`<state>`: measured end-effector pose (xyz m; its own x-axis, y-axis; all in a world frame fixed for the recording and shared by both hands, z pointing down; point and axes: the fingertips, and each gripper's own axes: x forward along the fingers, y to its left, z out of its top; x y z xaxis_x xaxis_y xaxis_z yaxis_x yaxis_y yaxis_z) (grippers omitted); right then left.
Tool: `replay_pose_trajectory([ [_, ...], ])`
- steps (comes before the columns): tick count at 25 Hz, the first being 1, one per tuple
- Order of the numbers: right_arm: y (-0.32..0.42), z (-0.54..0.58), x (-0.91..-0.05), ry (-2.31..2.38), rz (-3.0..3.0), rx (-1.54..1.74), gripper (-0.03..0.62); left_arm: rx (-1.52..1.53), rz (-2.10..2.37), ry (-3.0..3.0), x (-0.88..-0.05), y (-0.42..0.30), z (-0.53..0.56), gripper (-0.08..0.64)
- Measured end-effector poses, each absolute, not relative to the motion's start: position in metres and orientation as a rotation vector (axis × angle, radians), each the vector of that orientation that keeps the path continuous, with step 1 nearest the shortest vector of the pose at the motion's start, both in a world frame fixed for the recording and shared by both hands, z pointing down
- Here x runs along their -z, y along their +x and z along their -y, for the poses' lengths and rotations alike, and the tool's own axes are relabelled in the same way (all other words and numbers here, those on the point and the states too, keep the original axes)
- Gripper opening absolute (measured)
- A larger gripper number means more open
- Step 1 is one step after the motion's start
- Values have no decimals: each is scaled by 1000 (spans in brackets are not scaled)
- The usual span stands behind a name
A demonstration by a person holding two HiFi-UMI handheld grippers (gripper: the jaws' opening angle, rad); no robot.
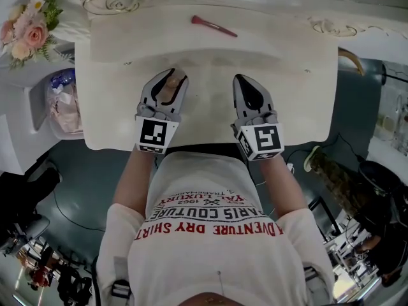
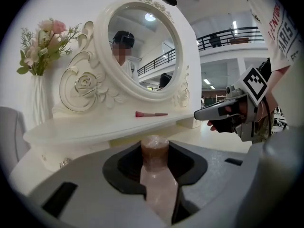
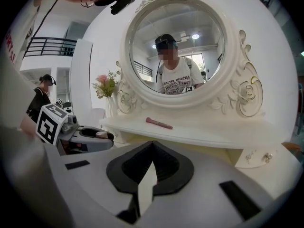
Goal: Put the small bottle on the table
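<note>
A small pale pink bottle (image 1: 168,89) with a brownish cap stands between the jaws of my left gripper (image 1: 171,83), which is shut on it above the near part of the white dressing table (image 1: 210,53). In the left gripper view the bottle (image 2: 155,167) fills the gap between the jaws and its cap points toward the table's shelf. My right gripper (image 1: 246,87) hovers beside it on the right, shut, with nothing in it. In the right gripper view the jaw tips (image 3: 152,144) meet, and the left gripper (image 3: 95,139) shows at the left with the bottle's cap (image 3: 101,135).
A pink makeup brush (image 1: 213,26) lies on the raised back shelf under the oval mirror (image 2: 137,42). A vase of pink flowers (image 1: 29,27) stands at the far left. The person's body is close against the table's front edge.
</note>
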<state>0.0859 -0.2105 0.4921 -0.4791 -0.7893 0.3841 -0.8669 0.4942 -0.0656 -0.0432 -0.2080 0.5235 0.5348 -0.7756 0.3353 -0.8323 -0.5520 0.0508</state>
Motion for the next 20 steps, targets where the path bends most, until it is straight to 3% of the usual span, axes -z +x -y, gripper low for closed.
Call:
replay_pose_trajectory([
  [15, 75, 206, -490, 1364, 2460, -374, -2, -392, 1341, 2599, -528, -42, 201, 132],
  [20, 68, 202, -469, 1329, 2502, -336, -2, -364, 1321, 2541, -511, -44, 199, 198],
])
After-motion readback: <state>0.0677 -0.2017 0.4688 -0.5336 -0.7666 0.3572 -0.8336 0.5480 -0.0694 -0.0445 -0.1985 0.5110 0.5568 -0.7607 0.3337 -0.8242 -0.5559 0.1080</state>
